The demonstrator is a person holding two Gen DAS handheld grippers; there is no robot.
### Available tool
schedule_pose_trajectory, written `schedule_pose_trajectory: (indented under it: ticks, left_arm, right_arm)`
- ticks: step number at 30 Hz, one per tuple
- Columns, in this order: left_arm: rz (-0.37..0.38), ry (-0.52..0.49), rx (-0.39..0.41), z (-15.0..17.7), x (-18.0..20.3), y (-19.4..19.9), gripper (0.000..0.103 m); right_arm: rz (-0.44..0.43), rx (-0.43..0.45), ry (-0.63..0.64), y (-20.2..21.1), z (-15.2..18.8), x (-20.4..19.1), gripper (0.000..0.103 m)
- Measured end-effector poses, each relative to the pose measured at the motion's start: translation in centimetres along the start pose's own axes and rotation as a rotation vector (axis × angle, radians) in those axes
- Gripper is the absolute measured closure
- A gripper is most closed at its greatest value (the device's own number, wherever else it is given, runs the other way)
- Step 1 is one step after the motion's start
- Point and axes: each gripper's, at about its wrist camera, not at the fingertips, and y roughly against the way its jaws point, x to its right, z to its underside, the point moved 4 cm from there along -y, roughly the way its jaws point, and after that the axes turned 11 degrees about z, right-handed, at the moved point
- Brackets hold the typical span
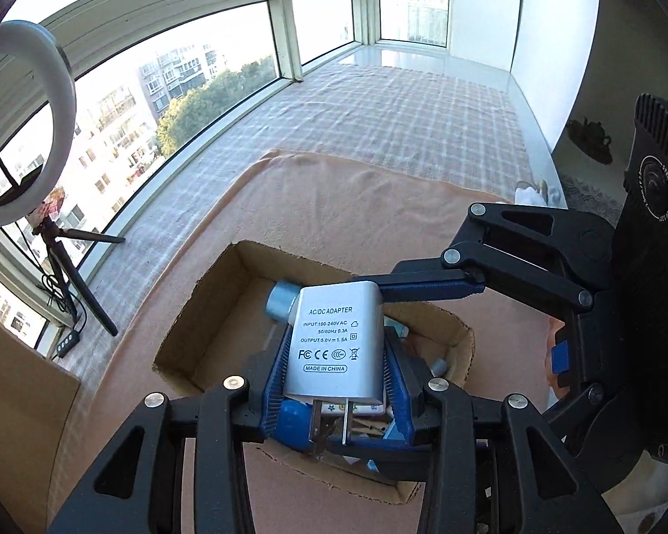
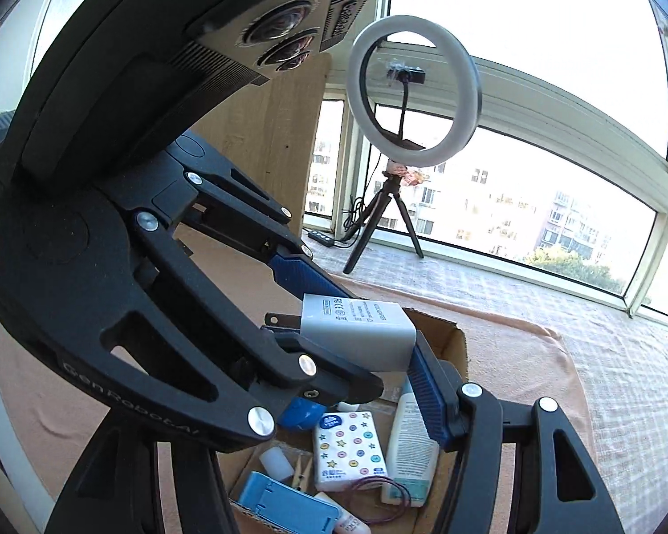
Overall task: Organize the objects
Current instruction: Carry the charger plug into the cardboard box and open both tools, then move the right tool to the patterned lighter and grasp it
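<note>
A white AC/DC adapter hangs above an open cardboard box, prongs toward the left wrist camera. My left gripper is shut on its two long sides with the blue pads. My right gripper reaches in from the side. One of its blue fingers lies against the adapter's far end. Its other finger is hidden behind the left gripper, so I cannot tell whether it grips. In the box lie a tissue pack, a white bottle, a blue holder and a clothespin.
The box sits on a peach towel over a checked cloth on a wide window ledge. A ring light on a tripod stands by the window, with its cable beside it. A wooden panel rises at the ledge's end.
</note>
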Motion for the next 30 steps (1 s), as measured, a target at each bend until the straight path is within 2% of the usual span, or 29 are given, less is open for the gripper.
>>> schedule_pose_trajectory:
  ticks: [4,5,6,7,8,10,13,18,24,30]
  left_arm:
    - [0.000,-0.020,-0.007,-0.8,0.4,-1.4,0.059]
    - [-0.044,-0.023,0.000,-0.8,0.3,-1.7,0.044]
    - [-0.132,-0.016,0.001,-0.3,-0.3,-1.9,0.015]
    - [-0.231,-0.015,0.003,0.1,-0.8,-2.1,0.007]
    - [-0.292,-0.017,0.006,0.8,-1.3,-2.0,0.003]
    - [-0.313,0.021,-0.004,2.2,-1.8,-1.3,0.003]
    - [-0.388,0.109,-0.005,4.1,-3.0,1.4,0.003]
    - [-0.475,0.279,0.076,8.3,-4.9,9.3,0.001]
    - [-0.538,0.419,0.202,15.1,-6.6,18.5,0.000]
    - [-0.598,0.530,0.219,23.3,-8.9,23.7,0.000]
  right_arm:
    - [0.032,-0.016,-0.022,-0.3,0.7,0.9,0.045]
    - [0.059,-0.028,-0.019,-0.6,1.0,1.0,0.045]
    - [0.078,-0.068,-0.011,-1.3,1.6,0.9,0.044]
    - [0.077,-0.125,0.003,-2.1,2.3,0.6,0.036]
    - [0.089,-0.161,0.013,-2.4,2.9,0.4,0.036]
    - [0.108,-0.159,0.005,-1.7,3.3,0.2,0.036]
    - [0.138,-0.165,-0.001,-0.8,3.2,-0.6,0.036]
    - [0.149,-0.171,-0.038,-0.4,2.1,-2.7,0.034]
    - [0.117,-0.155,0.022,-0.5,0.1,-8.5,0.032]
    - [0.052,-0.180,0.072,-1.7,-1.1,-15.2,0.031]
